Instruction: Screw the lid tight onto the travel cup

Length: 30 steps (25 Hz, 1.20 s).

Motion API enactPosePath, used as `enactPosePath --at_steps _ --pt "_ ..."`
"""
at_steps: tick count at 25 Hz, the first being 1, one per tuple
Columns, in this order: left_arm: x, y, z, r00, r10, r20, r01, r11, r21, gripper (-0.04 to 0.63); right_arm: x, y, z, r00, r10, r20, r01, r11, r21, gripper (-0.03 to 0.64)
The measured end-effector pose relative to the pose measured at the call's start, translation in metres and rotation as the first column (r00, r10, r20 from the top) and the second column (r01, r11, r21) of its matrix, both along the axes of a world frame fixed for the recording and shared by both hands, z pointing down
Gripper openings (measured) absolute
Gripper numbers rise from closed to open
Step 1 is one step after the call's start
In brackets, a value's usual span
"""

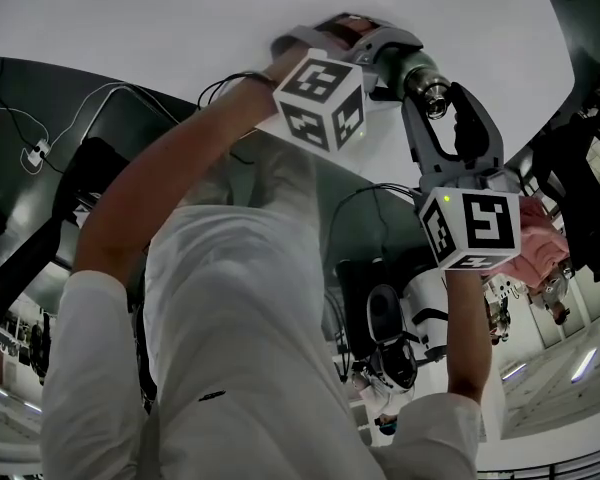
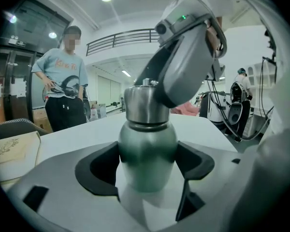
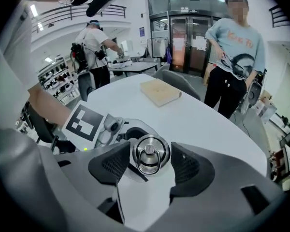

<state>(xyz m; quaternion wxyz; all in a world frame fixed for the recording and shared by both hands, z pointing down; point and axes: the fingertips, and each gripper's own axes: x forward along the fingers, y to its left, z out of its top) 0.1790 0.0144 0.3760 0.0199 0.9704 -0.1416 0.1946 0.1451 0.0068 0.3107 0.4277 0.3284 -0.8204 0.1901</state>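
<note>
**Desk:** How far along was the lid?

**Operator:** In the right gripper view I looked straight down on it. The right gripper (image 3: pixel 149 162) had its jaws set wide, and the lid (image 3: pixel 150 153) sat between them with its ring handle facing up. Both pads lay against its rim, so I read that as a grip on the lid. The lid hid the threads and the cup body below, so that view didn't tell me how many turns were left.

**Desk:** And the left gripper view?

**Operator:** There the left gripper (image 2: pixel 147 170) was clamped on the belly of the travel cup (image 2: pixel 147 149), one pad on each side, and held it upright over the white table (image 2: pixel 87 129). The lid sat square on the neck, with only a thin dark seam under it. I judged it seated and mostly wound on, so the final tightening was what remained. I couldn't tell whether it was already tight. The right gripper's housing covered the lid's upper right, and I couldn't tell whether the cup's foot touched the table.

**Desk:** Did the head view help?

**Operator:** Not much. The two marker cubes (image 1: pixel 320 103) and my own arms filled the middle. Beyond them I saw only the metal top and ring of the cup. The seam and the jaw contact were out of sight.
</note>
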Motion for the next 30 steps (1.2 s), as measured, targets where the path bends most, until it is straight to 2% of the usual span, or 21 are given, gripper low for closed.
enactPosePath --at_steps 4,6,8,9,11,13,18,20,22,24,25,27,30 --pt "0.000 0.001 0.001 1.000 0.003 -0.003 -0.003 1.000 -0.002 0.345 -0.004 0.004 -0.010 0.996 -0.084 0.004 0.084 0.996 -0.001 0.259" --pt "-0.001 0.001 0.001 1.000 0.006 -0.004 -0.006 1.000 -0.002 0.345 -0.006 0.004 -0.018 0.985 -0.168 -0.029 0.168 0.986 0.002 0.259" --pt "-0.002 0.001 0.002 1.000 0.006 -0.003 -0.006 1.000 -0.003 0.345 -0.006 0.006 -0.023 0.948 -0.303 -0.098 0.303 0.953 -0.019 0.259" --pt "-0.002 0.000 0.002 1.000 0.006 -0.003 -0.006 1.000 -0.004 0.345 -0.006 0.007 -0.024 0.913 -0.382 -0.141 0.381 0.924 -0.038 0.259" --pt "-0.001 -0.001 0.002 1.000 0.006 -0.002 -0.006 1.000 -0.005 0.345 -0.005 0.008 -0.026 0.818 -0.531 -0.221 0.529 0.845 -0.073 0.259" --pt "0.000 0.000 0.001 1.000 0.007 -0.002 -0.007 1.000 -0.006 0.345 -0.005 0.010 -0.028 0.713 -0.649 -0.266 0.649 0.754 -0.099 0.259" --pt "0.000 0.000 0.000 1.000 0.008 -0.005 -0.008 1.000 -0.007 0.345 -0.006 0.017 -0.026 0.446 -0.849 -0.283 0.843 0.505 -0.187 0.259" --pt "0.002 0.001 0.000 1.000 0.009 -0.008 -0.009 1.000 -0.009 0.345 -0.005 0.019 -0.023 0.323 -0.900 -0.294 0.897 0.390 -0.207 0.258" --pt "0.001 0.000 0.001 1.000 0.010 -0.008 -0.010 1.000 -0.007 0.345 -0.003 0.022 -0.017 0.180 -0.934 -0.309 0.937 0.258 -0.235 0.258" --pt "0.000 -0.001 0.001 1.000 0.016 -0.004 -0.016 1.000 -0.006 0.345 0.001 0.025 -0.010 0.034 -0.942 -0.333 0.955 0.129 -0.268 0.259" --pt "0.000 -0.001 0.000 1.000 0.020 -0.003 -0.020 1.000 -0.007 0.345 0.004 0.027 -0.008 -0.027 -0.939 -0.343 0.956 0.076 -0.283 0.259" --pt "0.001 -0.001 -0.001 1.000 0.024 -0.002 -0.024 1.000 -0.008 0.345 0.006 0.028 -0.003 -0.107 -0.930 -0.352 0.954 0.004 -0.301 0.259" --pt "0.001 -0.003 -0.002 1.000 0.027 0.000 -0.027 1.000 -0.009 0.345 0.005 0.024 0.003 -0.166 -0.917 -0.363 0.948 -0.047 -0.314 0.258"
